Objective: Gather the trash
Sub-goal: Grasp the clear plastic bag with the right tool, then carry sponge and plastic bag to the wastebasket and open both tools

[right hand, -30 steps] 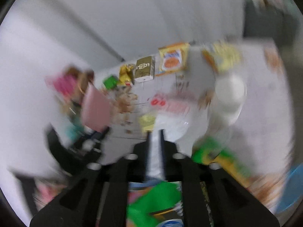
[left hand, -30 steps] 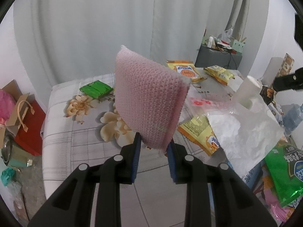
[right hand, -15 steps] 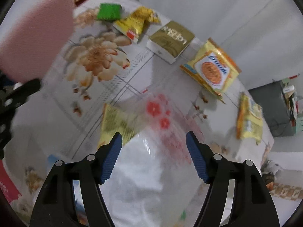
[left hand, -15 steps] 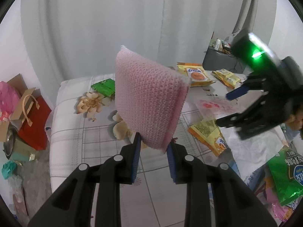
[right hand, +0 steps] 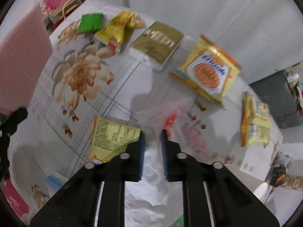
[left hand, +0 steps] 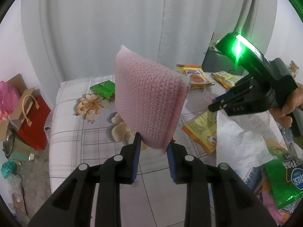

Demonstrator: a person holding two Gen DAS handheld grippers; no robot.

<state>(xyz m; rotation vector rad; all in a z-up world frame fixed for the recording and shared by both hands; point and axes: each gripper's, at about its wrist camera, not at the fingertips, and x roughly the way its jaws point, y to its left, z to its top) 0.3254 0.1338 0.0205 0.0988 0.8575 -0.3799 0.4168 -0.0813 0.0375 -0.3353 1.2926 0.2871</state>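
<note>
My right jaws (right hand: 153, 141) are closing on the thin plastic bag (right hand: 151, 172) (slippery, may tear or slide out), while my left jaws (left hand: 153, 147) clamp the pink sponge (left hand: 149, 104).

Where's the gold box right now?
In the right wrist view the gold box lies flat near the far edge of the floral sheet, between the crumpled yellow wrapper and the yellow-orange snack packet.

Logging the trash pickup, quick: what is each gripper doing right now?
Left gripper: closed on the pink mesh sponge, held upright.
Right gripper: jaws closing on the crumpled clear plastic bag between them.
</note>
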